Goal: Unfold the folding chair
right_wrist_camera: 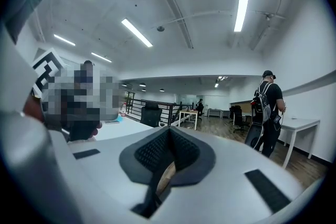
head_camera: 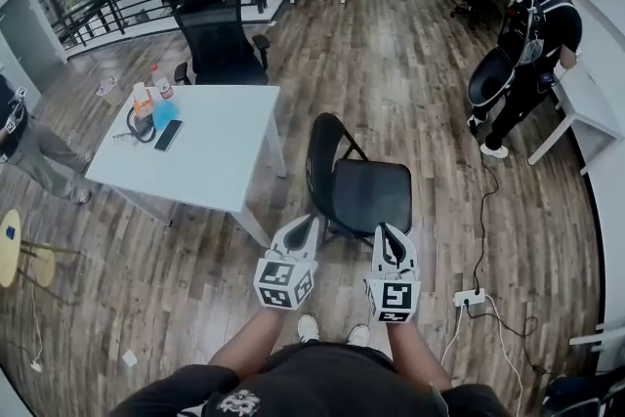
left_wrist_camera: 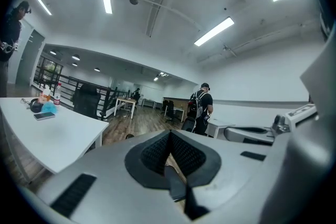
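Note:
In the head view the black folding chair [head_camera: 371,193] stands opened out on the wood floor, seat level and backrest upright at its left side. My left gripper [head_camera: 310,223] hovers just before the seat's near left corner, jaws shut and empty. Off the near right edge of the seat, my right gripper [head_camera: 387,232] is likewise shut with nothing in it. Neither touches the chair. In the left gripper view the left gripper [left_wrist_camera: 169,138] shows its pads pressed together. In the right gripper view the right gripper [right_wrist_camera: 168,135] is closed the same way. Both point level across the room.
A white table [head_camera: 225,161] with a bottle, phone and headphones stands left of the chair, a black office chair [head_camera: 220,39] behind it. A person with a backpack [head_camera: 532,44] stands at far right. A power strip [head_camera: 469,296] and cable lie on the floor at right.

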The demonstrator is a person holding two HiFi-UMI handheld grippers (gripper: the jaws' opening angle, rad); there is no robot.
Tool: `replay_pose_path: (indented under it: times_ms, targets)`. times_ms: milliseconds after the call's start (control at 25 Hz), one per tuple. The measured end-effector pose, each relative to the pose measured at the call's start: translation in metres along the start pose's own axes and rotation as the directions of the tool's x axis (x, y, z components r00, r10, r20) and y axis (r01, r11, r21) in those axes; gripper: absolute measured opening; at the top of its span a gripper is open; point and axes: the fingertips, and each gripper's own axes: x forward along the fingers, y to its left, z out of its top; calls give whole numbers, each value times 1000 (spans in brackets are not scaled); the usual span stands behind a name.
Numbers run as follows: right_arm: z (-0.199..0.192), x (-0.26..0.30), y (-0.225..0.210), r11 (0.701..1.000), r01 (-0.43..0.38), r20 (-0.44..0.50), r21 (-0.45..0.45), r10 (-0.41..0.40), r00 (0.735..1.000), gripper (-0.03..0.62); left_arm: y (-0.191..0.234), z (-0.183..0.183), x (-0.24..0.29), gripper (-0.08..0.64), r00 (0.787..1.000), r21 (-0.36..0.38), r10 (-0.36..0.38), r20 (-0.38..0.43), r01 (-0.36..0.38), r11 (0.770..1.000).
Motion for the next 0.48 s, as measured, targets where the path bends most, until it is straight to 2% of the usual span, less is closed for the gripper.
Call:
replay_pose_path:
  times_ms: [480]
  targets:
    - [-6, 4, -3, 1000, 14, -10, 2, -14, 1000, 15, -2, -1, 6, 5, 1000, 36, 3, -13, -3, 999]
